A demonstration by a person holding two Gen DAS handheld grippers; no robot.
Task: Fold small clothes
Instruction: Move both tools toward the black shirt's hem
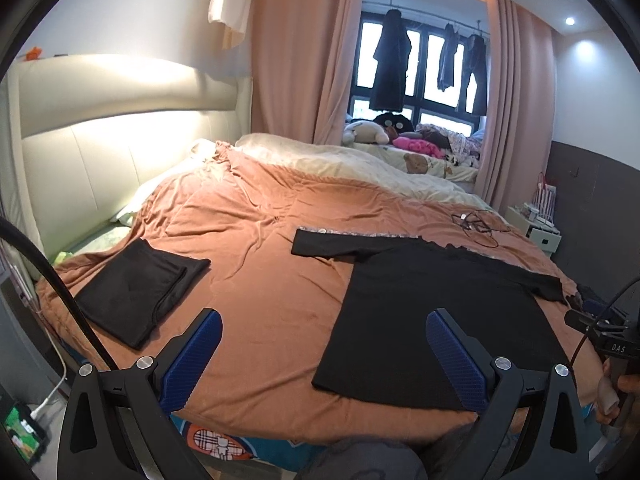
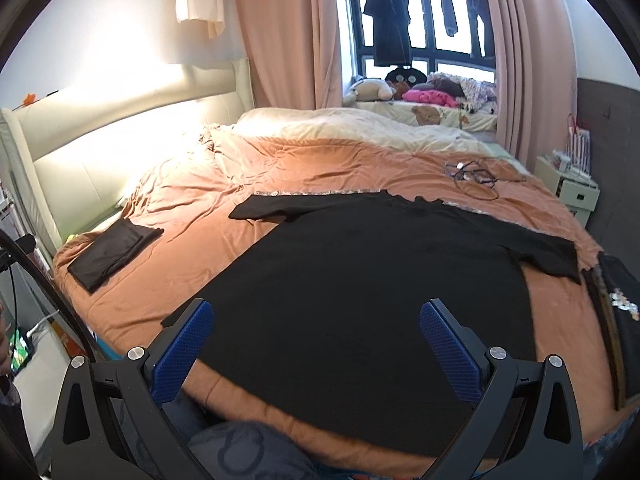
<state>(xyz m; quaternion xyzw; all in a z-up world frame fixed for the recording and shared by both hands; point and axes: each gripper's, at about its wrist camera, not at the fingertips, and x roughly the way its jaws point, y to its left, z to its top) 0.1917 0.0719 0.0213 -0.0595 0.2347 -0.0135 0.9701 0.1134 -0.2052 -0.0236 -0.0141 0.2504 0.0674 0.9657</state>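
A black T-shirt (image 1: 424,312) (image 2: 360,288) lies spread flat on the orange bedspread (image 1: 260,248) (image 2: 200,184), sleeves out to both sides. A folded black garment (image 1: 140,288) (image 2: 112,250) rests near the bed's left edge. My left gripper (image 1: 324,320) hangs open above the bedspread, just left of the shirt's hem, holding nothing. My right gripper (image 2: 316,312) is open over the shirt's lower body, nothing between its blue pads (image 2: 448,348). In the left wrist view the right gripper's body (image 1: 600,332) and a hand (image 1: 616,392) show at the far right.
Another dark garment with a pale print (image 2: 616,312) lies at the bed's right edge. Tangled cables (image 1: 476,222) (image 2: 472,174) sit on the far right of the bed. A white nightstand (image 2: 568,188) stands beyond. The padded headboard (image 1: 100,152) is to the left.
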